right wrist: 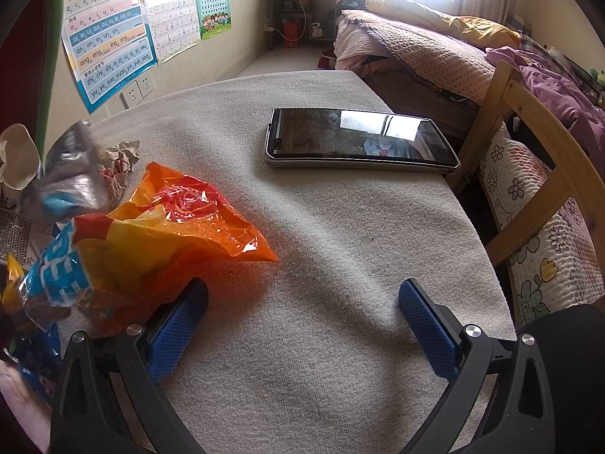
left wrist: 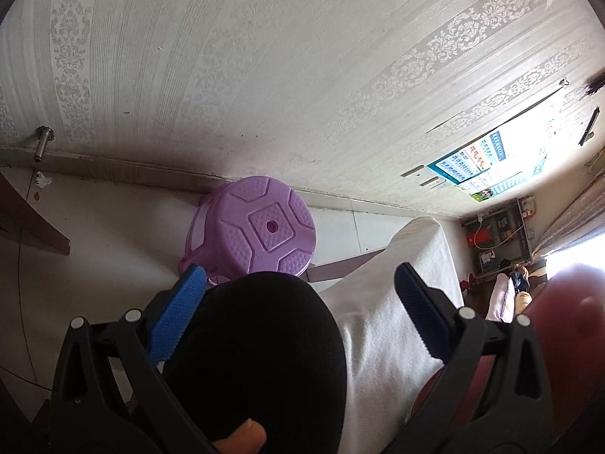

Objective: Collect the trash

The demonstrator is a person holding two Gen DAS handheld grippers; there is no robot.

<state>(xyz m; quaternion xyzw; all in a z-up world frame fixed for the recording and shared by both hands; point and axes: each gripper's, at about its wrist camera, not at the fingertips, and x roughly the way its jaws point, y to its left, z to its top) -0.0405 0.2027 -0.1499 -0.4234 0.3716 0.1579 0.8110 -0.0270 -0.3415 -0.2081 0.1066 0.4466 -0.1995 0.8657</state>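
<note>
In the right wrist view my right gripper [right wrist: 304,287] is open, low over a table covered in white cloth [right wrist: 340,249]. An orange and yellow plastic wrapper [right wrist: 181,219] lies crumpled just ahead of the left fingertip, touching it or nearly so. Behind it sits more trash: a silver foil wrapper [right wrist: 68,174], crumpled paper [right wrist: 121,162] and a blue-and-white packet [right wrist: 56,268]. In the left wrist view my left gripper [left wrist: 298,276] is open and points at the floor and wall. A black rounded thing [left wrist: 261,352] fills the space between its fingers, against the left one; I cannot identify it.
A dark tablet [right wrist: 359,140] lies on the far side of the cloth. A wooden chair with a flowered cushion [right wrist: 529,196] and a bed [right wrist: 416,45] stand to the right. A purple plastic stool [left wrist: 261,230] stands by the wall, with a thumb [left wrist: 242,435] at the bottom edge.
</note>
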